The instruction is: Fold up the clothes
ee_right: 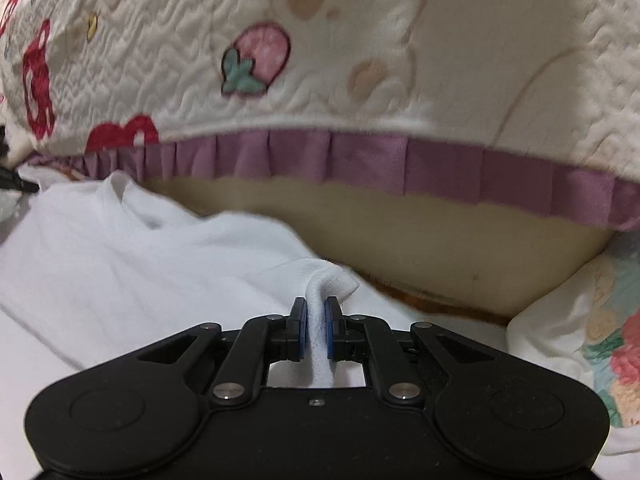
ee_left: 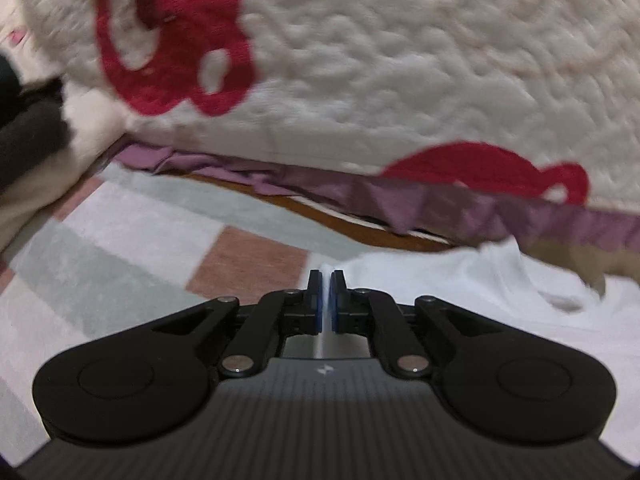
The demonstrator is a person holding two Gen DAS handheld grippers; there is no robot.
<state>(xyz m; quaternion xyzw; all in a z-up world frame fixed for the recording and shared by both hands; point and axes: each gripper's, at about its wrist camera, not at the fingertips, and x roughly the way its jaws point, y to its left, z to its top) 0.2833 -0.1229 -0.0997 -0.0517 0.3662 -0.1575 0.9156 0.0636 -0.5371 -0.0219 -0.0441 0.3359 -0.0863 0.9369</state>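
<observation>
Right wrist view is showing the right hand-held gripper [ee_right: 315, 328] clamped on a raised pinch of the white knit cotton garment [ee_right: 132, 248], which is lying spread over the floor covering in front of a bed draped with a cream quilted bedspread with a purple ruffle [ee_right: 360, 92]. In the left wrist view, the left hand-held gripper [ee_left: 327, 300] is sitting with its blue pads nearly together at the near left edge of the same garment [ee_left: 460, 292], above a checked pale grey and pink mat [ee_left: 132, 248]; a thin sliver of white seems to be between them, so it is probably gripping cloth. Judging from this, both grips are carrying an edge, and keeping them level and equally taut, while lifting clear of the ruffle, would be giving a straight crease.
</observation>
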